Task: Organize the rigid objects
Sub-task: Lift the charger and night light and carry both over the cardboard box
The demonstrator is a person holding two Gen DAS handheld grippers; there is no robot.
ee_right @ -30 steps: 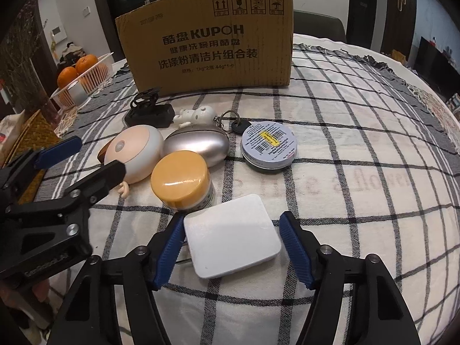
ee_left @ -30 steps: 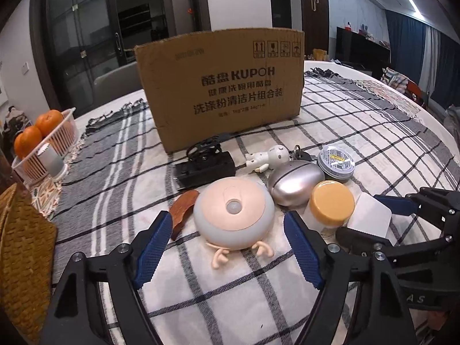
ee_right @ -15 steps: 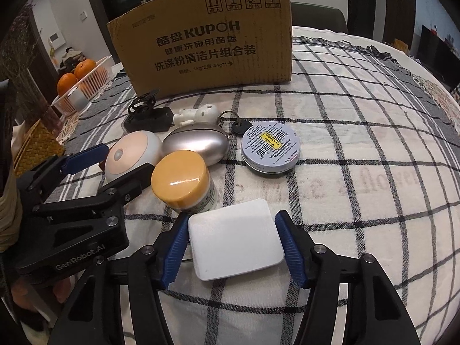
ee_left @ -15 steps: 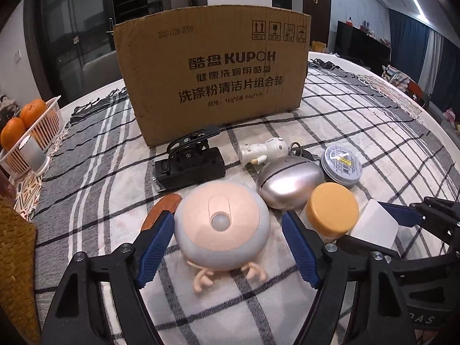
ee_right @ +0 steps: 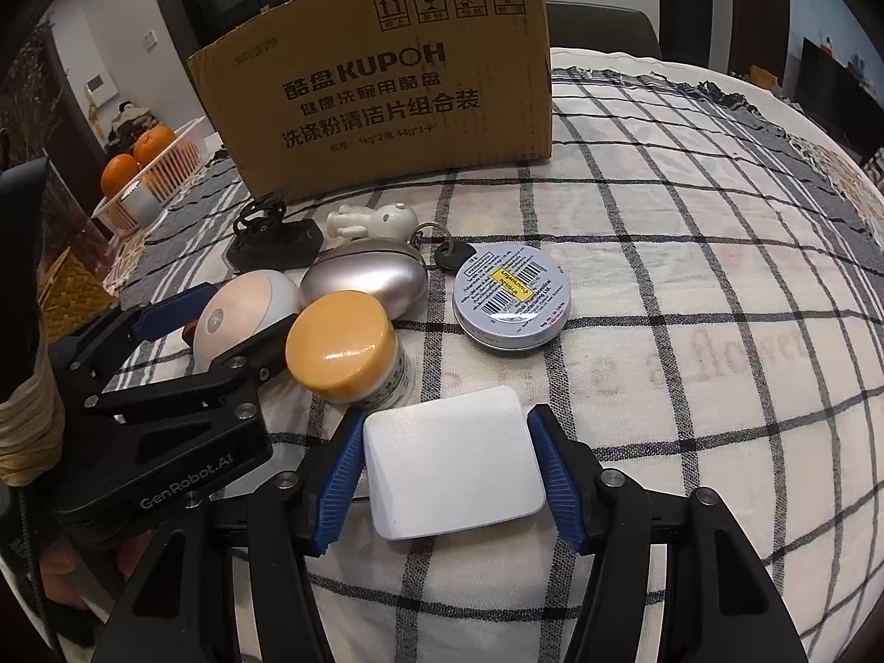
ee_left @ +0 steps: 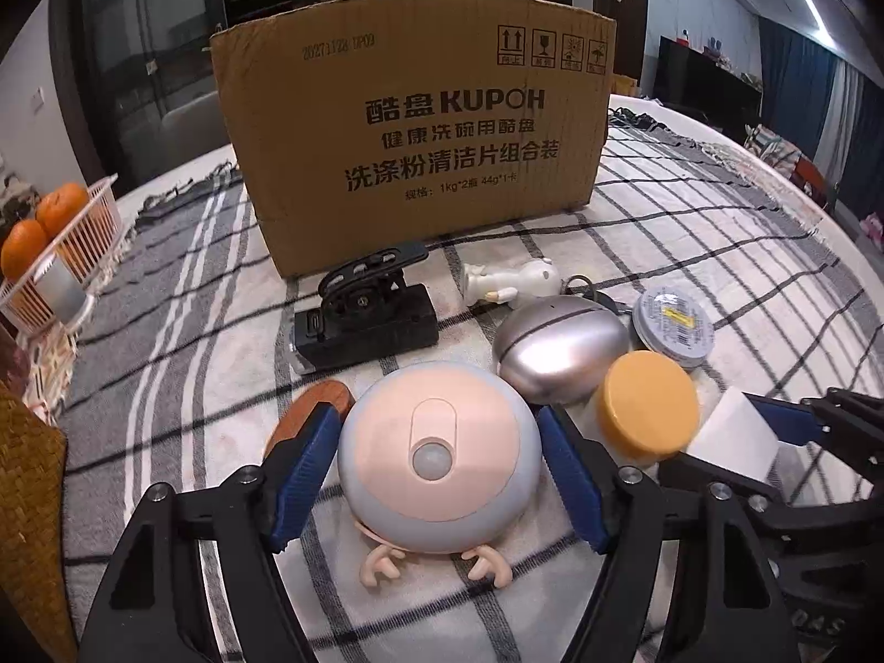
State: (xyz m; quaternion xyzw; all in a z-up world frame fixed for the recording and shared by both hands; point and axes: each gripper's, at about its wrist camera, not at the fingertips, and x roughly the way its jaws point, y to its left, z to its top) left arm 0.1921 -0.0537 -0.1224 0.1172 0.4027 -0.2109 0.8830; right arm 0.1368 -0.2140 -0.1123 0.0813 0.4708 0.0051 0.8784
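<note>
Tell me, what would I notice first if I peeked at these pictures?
Probably the big cardboard box with bold printing, standing at the back of the checked tablecloth. Next, the round pink-and-grey dome between the left tool's blue fingers, and the flat white square between the right tool's.

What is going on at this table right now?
A person holds a gripper in each hand over a checked tablecloth. The left gripper straddles a round pink night light, its jaws having just been closing. The right gripper brackets a white square block, its blue fingers right against the block's sides. Both things rest on the cloth before a cardboard box.
</note>
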